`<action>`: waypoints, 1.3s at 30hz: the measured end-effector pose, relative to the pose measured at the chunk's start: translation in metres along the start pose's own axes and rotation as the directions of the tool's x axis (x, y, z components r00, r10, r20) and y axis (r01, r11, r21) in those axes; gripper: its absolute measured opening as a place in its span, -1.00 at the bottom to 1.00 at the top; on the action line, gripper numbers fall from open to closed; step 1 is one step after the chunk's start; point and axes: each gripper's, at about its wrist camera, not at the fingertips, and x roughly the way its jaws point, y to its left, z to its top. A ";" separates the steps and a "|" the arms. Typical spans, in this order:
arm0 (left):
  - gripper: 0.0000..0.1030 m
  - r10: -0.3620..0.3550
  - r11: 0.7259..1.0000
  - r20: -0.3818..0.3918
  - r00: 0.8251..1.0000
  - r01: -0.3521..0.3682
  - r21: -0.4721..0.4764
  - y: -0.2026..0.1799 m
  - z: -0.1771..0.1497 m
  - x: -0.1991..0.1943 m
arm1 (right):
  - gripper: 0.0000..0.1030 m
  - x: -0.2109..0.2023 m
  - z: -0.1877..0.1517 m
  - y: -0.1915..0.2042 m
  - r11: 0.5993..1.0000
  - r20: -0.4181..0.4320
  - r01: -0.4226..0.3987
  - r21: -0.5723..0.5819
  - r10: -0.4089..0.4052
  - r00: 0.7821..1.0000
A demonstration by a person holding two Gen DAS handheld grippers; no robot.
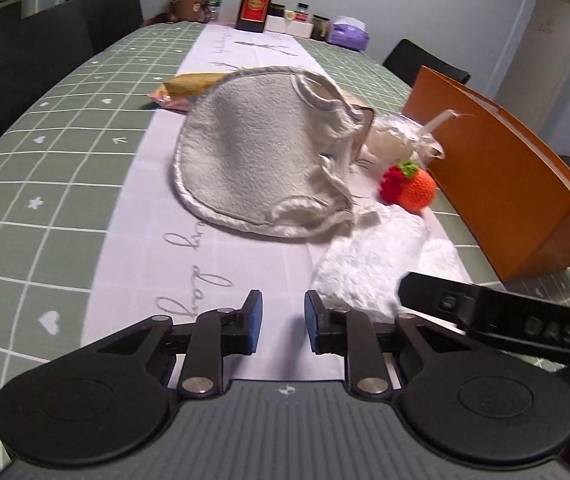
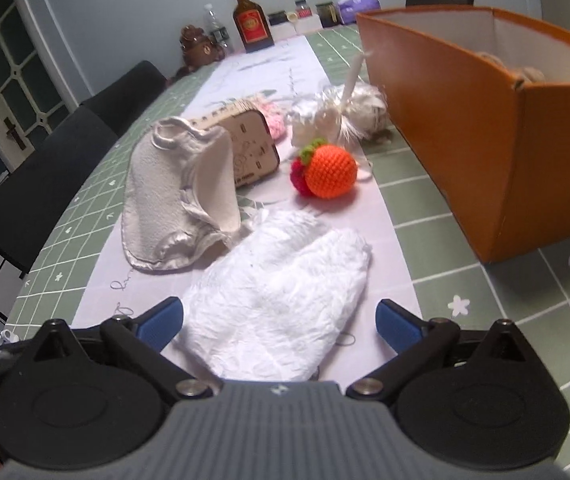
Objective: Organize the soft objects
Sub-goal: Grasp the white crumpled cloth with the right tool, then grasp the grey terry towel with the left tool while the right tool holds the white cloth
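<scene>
- Left wrist view: left gripper (image 1: 283,320) low over the desk (image 1: 45,168), jaws narrow with a small gap, nothing between them, only bare runner cloth below.
- Grey cloth (image 1: 257,152) lies crumpled mid-desk, ahead of the jaws, partly draped over a wooden box. White fluffy cloth (image 1: 373,264) sits just to the right of the jaws, not touched by them.
- Orange knitted ball (image 1: 415,188) with a red knitted bit touching it, beyond the white cloth. Orange bin (image 1: 505,184) on the right edge, open top.
- Dark bar crossing lower right is part of the right gripper, by the look of it.
- Right wrist view: right gripper (image 2: 279,320) jaws spread wide, straddling the near end of the white fluffy cloth (image 2: 281,300); pads (image 2: 163,320) clear of the fabric on both sides, no grip yet.
- Orange bin (image 2: 485,120) to the right, well apart from the cloth; something pale already inside, unclear what.
- Step, as I read it: lining up to grab the white cloth.
- Next move calls for: lowering a bit, pinching a fold firmly, lifting clear, carrying right over the bin wall. Loose fabric may trail or snag.
</scene>
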 end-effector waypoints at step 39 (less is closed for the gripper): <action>-0.34 -0.097 0.987 -0.007 0.995 0.098 0.129 -0.025 0.006 -0.015 | -0.55 -0.014 0.012 0.005 0.966 0.063 -0.037 -0.254 0.054 0.996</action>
